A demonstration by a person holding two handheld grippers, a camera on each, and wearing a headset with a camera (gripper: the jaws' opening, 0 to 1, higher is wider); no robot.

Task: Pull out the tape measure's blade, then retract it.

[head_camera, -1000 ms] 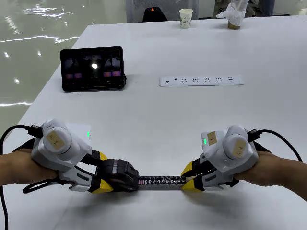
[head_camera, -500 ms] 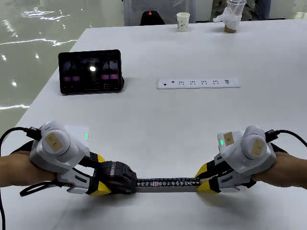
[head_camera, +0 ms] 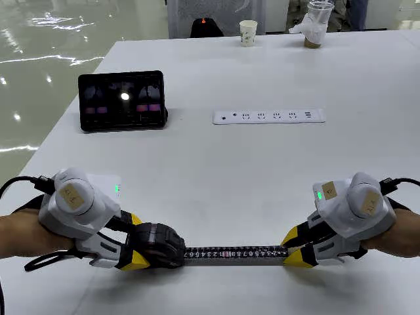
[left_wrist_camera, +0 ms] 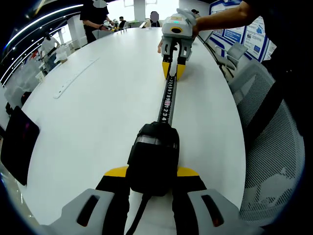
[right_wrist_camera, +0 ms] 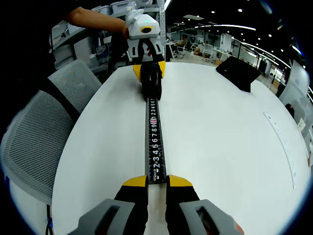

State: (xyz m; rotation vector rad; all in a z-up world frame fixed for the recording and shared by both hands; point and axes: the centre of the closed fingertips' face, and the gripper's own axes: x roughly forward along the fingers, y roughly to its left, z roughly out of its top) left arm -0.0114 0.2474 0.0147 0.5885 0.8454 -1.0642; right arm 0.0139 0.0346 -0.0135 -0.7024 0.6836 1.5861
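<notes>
"While the left gripper (head_camera: 138, 243) sits clamped on the tape measure (head_camera: 157, 244), what has changed over the last second?"

"The right gripper (head_camera: 293, 248) is further right now, along the near edge of the table (head_camera: 262, 170), so more blade (head_camera: 233, 252) is out. A second ago the printed run between the two grippers is short. Now it is clearly longer. The case end barely shifts and stays near left."

"How are the jaws on the right one?"

"Pressed together on the blade's tip, a yellow pad on each side. That's plain in the right gripper view. The blade lies flat and straight on the table from that pinch to the mouth of the case."

"And the left?"

"Closed around the black case, holding it down as the anchor."

"What does that mean for the task?"

"The pull-out is underway, and I judge it well along, maybe near enough. The retract isn't started. The risk I'd flag is a slip at the tip, which lets the blade whip back."

"Counts, quick."

"One tape measure with one blade, and two grippers. One dark tablet (head_camera: 121, 100) stands propped at far left, and one white power strip (head_camera: 269, 116) lies far right of centre. Two cups stand at the far edge — a paper cup (head_camera: 247, 32) and a clear cup (head_camera: 314, 23) with something white on it, and I can't tell what. One table."
</notes>
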